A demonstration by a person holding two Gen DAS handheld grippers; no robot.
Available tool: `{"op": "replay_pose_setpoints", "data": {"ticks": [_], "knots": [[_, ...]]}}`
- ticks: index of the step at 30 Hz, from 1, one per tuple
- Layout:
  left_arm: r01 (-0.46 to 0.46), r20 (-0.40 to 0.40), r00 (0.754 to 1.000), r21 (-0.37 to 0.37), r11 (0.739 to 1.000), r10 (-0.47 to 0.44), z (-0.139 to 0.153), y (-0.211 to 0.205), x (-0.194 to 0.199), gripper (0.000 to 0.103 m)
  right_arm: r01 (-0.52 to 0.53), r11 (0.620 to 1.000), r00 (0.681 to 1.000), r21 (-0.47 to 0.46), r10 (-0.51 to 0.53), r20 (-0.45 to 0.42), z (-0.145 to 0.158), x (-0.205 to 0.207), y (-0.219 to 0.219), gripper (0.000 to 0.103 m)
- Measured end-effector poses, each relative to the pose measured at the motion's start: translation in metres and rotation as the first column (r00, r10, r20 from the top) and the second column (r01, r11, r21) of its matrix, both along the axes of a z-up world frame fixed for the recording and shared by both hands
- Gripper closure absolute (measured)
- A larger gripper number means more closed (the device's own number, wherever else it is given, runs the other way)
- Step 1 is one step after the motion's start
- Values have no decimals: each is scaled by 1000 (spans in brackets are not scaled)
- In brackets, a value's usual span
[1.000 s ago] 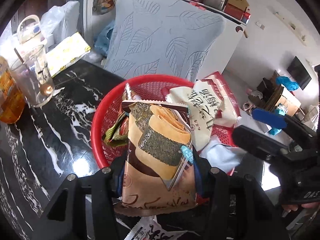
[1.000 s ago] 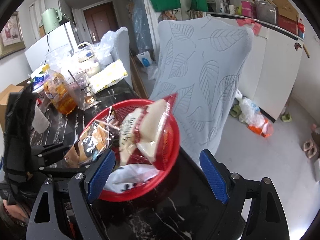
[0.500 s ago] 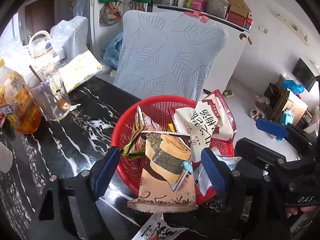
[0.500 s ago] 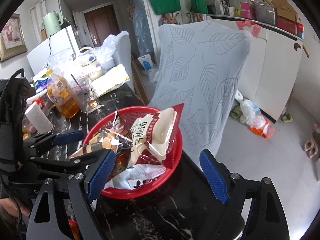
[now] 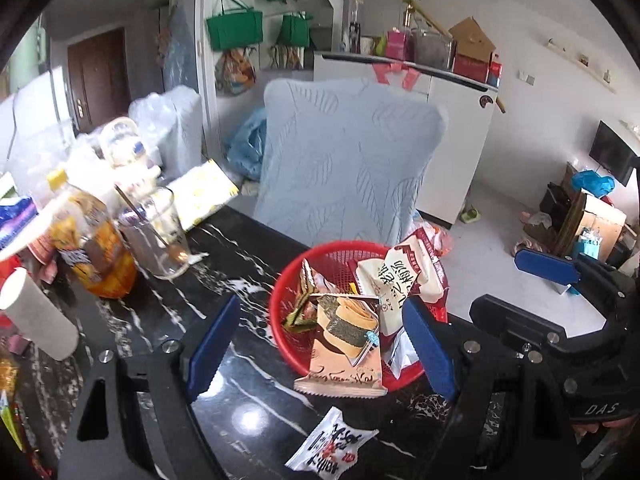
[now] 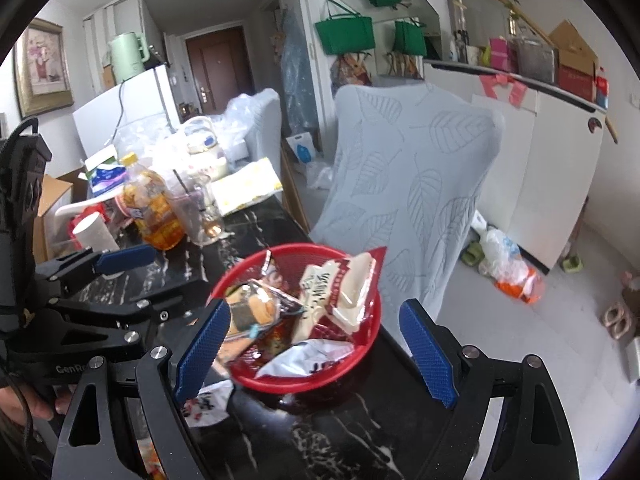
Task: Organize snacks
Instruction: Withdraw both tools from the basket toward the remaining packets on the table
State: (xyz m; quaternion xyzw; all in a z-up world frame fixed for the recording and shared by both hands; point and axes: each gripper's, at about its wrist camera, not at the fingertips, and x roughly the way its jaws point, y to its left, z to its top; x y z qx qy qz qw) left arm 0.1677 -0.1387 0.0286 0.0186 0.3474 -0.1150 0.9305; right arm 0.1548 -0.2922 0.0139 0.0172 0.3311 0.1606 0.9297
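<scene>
At the far left of the black marble desk (image 5: 132, 312) lies a white paper roll (image 5: 38, 320). Next to it stands a bottle of amber liquid (image 5: 92, 248), then a clear glass pitcher with a stirrer (image 5: 158, 236).

The left gripper (image 5: 320, 352) is released: its jaws have just been opening and stand wide apart, with no pad touching anything. Between the two blue pads (image 5: 210, 348), further off, sits the red mesh basket (image 5: 280, 312), near the desk edge in front of a chair with a pale blue leaf-pattern cover (image 5: 348, 160).

A seaweed-roll snack packet (image 5: 346, 344) leans in the basket with its lower end hanging over the near rim. Just right of it, a red-and-white packet (image 5: 404, 280) stands upright against the far right rim. A small white packet with dark lettering (image 5: 330, 446) lies flat on the desk, just in front of the basket.

The right gripper (image 6: 316, 352) is also released, its jaws wide apart and empty, facing the basket from the right.
</scene>
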Motion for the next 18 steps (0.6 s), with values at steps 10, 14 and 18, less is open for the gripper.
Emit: {"op": "replay_pose_setpoints", "data": {"ticks": [10, 14, 18], "knots": [[9, 105, 994, 6, 1000, -10, 35, 9, -53, 20, -10, 1000, 996, -12, 11, 84, 29, -46, 12, 16], [13, 139, 990, 11, 1000, -14, 46, 15, -79, 20, -10, 1000, 993, -20, 13, 117, 40, -70, 18, 16], [12, 170, 985, 17, 1000, -15, 55, 21, -105, 20, -9, 1000, 989, -20, 12, 146, 49, -96, 25, 13]]}}
